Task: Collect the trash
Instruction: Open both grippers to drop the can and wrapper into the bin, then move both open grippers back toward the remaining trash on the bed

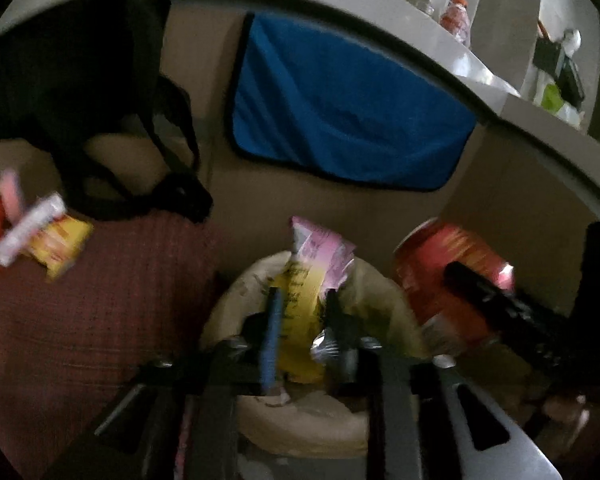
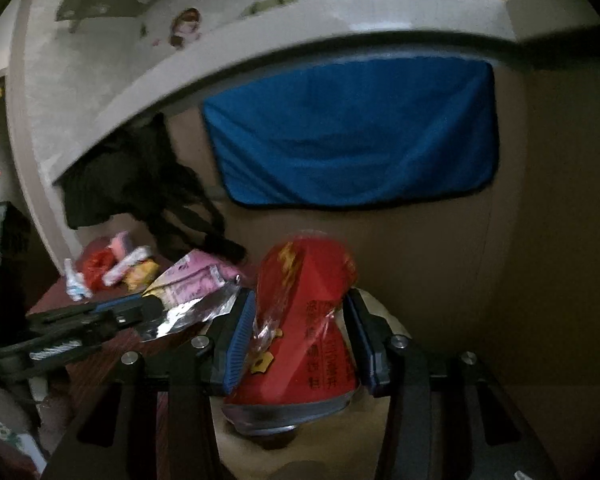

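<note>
My left gripper (image 1: 302, 298) is shut on a pink and yellow snack wrapper (image 1: 312, 264) and holds it over a round beige container (image 1: 300, 428); wrapper (image 2: 196, 284) and left gripper (image 2: 140, 310) also show in the right wrist view. My right gripper (image 2: 300, 308) is shut on a crushed red can (image 2: 304, 320) over the same container (image 2: 240, 440). In the left wrist view the can (image 1: 440, 280) and the right gripper's fingers (image 1: 500, 300) are at the right. More wrappers (image 1: 32, 232) lie on a dark red cloth (image 1: 80, 320); they also show in the right wrist view (image 2: 112, 266).
A blue cloth (image 1: 340, 108) hangs on a cardboard wall (image 1: 260, 208) under a grey shelf (image 1: 440, 32). A black bag (image 1: 100, 120) hangs at the left. A bottle (image 1: 456, 16) stands on the shelf.
</note>
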Demonstrator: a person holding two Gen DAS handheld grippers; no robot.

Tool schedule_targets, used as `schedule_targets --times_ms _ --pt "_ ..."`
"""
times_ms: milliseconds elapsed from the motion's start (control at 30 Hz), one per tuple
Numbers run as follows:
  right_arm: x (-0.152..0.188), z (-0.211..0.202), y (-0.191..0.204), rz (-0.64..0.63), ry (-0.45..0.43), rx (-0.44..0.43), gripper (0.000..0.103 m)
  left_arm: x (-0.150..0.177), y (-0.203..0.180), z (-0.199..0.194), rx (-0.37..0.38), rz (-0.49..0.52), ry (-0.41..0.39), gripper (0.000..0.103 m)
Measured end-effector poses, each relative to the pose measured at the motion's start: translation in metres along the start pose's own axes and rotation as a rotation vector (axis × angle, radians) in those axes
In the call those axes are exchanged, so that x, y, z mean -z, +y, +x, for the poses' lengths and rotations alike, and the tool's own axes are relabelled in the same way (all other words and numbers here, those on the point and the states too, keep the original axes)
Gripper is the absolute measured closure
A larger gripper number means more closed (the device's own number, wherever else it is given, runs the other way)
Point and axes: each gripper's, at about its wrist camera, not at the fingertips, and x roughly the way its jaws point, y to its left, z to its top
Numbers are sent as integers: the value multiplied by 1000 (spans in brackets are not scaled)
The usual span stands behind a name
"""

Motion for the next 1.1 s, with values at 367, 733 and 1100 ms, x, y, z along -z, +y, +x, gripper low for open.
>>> schedule_targets --times_ms 367,733,1100 --pt "14 -6 12 5 65 -1 52 3 38 -37 -44 -43 -41 57" --pt "-6 -33 118 -92 4 -102 52 -1 127 -174 -215 -116 -221 57" --pt "-14 10 256 -223 22 -255 52 11 251 -288 -439 -279 -370 57"
